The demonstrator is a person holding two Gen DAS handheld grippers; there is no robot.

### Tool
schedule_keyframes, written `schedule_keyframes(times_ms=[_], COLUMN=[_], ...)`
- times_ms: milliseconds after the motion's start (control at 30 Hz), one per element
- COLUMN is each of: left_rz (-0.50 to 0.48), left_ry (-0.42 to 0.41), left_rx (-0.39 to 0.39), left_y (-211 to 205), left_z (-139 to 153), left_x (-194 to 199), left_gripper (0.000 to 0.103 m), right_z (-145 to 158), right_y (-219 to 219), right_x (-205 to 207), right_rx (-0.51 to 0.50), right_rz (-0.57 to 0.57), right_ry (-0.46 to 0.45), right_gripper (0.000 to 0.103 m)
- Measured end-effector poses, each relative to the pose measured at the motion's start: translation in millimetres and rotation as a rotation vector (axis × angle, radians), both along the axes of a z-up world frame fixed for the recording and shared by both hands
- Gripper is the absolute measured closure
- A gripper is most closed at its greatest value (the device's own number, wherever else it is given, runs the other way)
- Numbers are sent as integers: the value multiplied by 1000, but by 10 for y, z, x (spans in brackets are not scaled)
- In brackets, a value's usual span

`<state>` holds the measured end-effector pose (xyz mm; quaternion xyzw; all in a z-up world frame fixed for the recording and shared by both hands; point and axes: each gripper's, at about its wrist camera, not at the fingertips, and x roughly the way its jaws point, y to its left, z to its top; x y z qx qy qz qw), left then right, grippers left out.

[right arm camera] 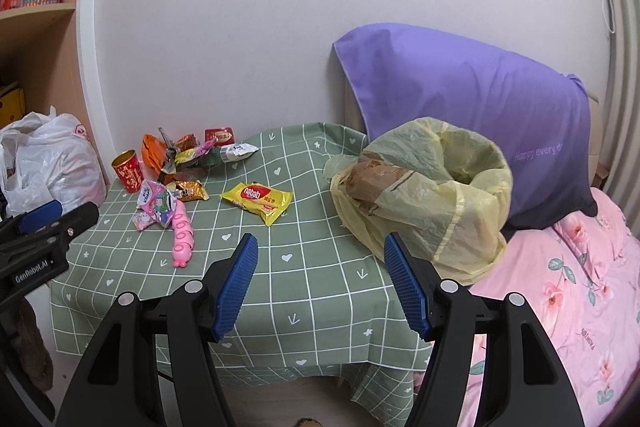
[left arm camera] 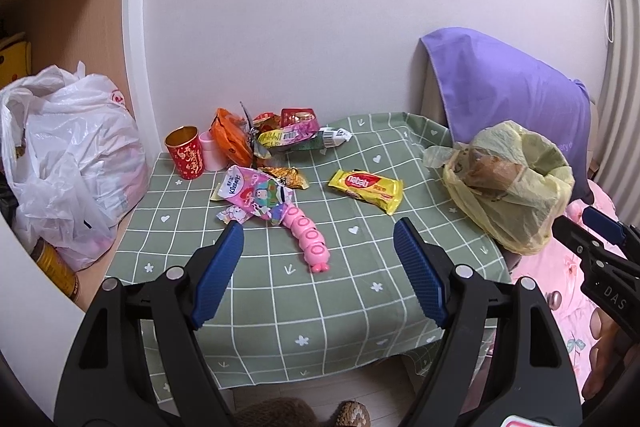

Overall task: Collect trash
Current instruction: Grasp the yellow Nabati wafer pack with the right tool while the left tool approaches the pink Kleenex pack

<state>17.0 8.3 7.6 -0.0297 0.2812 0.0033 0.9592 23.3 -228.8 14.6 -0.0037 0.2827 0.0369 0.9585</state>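
Yellow Nabati wafer pack (left arm camera: 366,190) mid-table on green grid cloth (left arm camera: 320,287), Kleenex packet (left arm camera: 234,183) by pink toy (left arm camera: 306,237), yellow trash bag (right arm camera: 432,195) at right edge, purple "Happy every" pillow (right arm camera: 480,99) behind — left gripper (left arm camera: 318,233) and right gripper (right arm camera: 318,247) both spread wide, empty.

The yellow bag (right arm camera: 424,195) veils its brown contents; the white bag (left arm camera: 68,163) is cut off left.

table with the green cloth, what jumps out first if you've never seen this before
Probably the heap of bright snack wrappers at the far left of the table, beside a red and gold cup, with a yellow biscuit packet lying apart near the middle. Next the yellow trash bag at the right edge, mouth open, in front of a purple pillow. Both the left gripper and right gripper are open and empty near the front.
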Motion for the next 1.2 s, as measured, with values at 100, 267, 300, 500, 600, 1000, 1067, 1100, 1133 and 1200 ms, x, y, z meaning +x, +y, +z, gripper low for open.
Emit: schedule_keyframes(times_ms=[100, 267, 300, 500, 600, 1000, 1067, 1100, 1133, 1200], left_rz=[4, 21, 27, 102, 141, 198, 210, 225, 229, 229], left_ry=[20, 55, 69, 120, 132, 139, 158, 167, 173, 188], left_rx=[-23, -47, -54, -98, -105, -145, -136, -130, -131, -145], left_y=[92, 279, 326, 684, 814, 969, 988, 1011, 1019, 1050], left_z=[-58, -223, -265, -432, -472, -408, -429, -443, -452, -471], left_x=[140, 431, 495, 859, 1027, 1624, 1688, 1702, 1701, 1696], left_gripper=[29, 29, 29, 29, 29, 21, 21, 21, 21, 21], right_z=[-51, -140, -154, -269, -370, -543, -637, -701, -753, -917], right_y=[40, 164, 189, 396, 514, 554, 559, 567, 576, 634], right_x=[187, 533, 602, 1089, 1349, 2167, 2287, 2351, 2389, 2487], right_rx=[-3, -14, -14, -46, -56, -19, -9, -5, -5, -7], right_rz=[30, 92, 103, 207, 273, 395, 407, 415, 421, 447], right_ry=[10, 25, 27, 29, 47, 68, 92, 108, 120, 178], right_gripper=[41, 41, 41, 41, 41, 41, 41, 41, 41, 41])
